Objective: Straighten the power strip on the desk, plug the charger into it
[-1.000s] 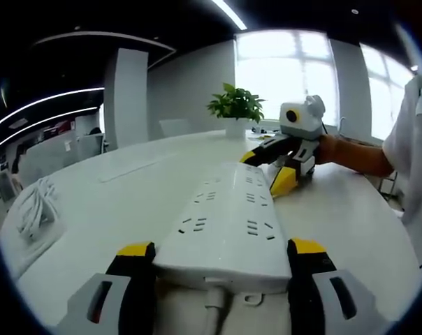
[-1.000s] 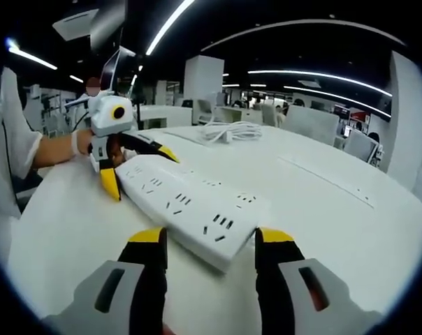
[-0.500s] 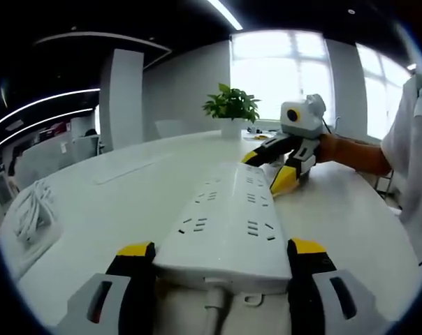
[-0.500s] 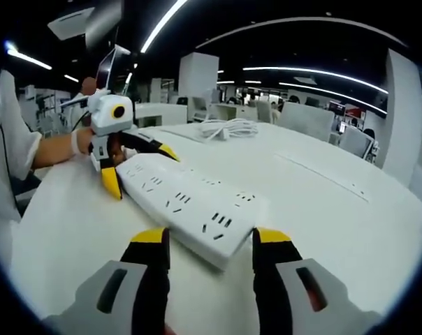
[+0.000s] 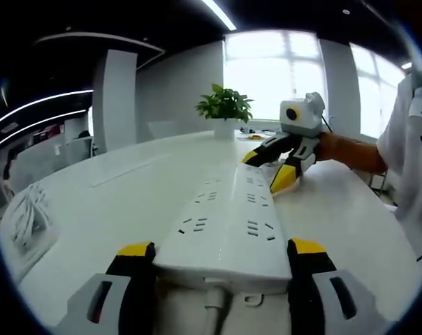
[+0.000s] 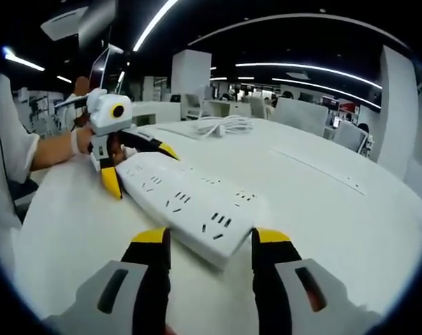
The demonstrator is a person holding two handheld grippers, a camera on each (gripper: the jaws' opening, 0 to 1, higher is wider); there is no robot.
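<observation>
Potted plant (image 5: pixel 225 112) on the desk's far side

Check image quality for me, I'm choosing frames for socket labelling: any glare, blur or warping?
Left gripper view: windows blown out, long white plastic power strip sharp, its edges bowed by fisheye. Right gripper view: dark ceiling, bright light strips, socket slots crisp, coiled white cable soft.

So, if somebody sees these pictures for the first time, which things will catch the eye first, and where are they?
First the long white power strip lying on the white desk, with a yellow-tipped gripper at each end: the left gripper straddles the cable end, the right gripper the other end. Next, a green potted plant stands at the desk's far side before bright windows, and a coiled white cable lies farther along the desk.
</observation>
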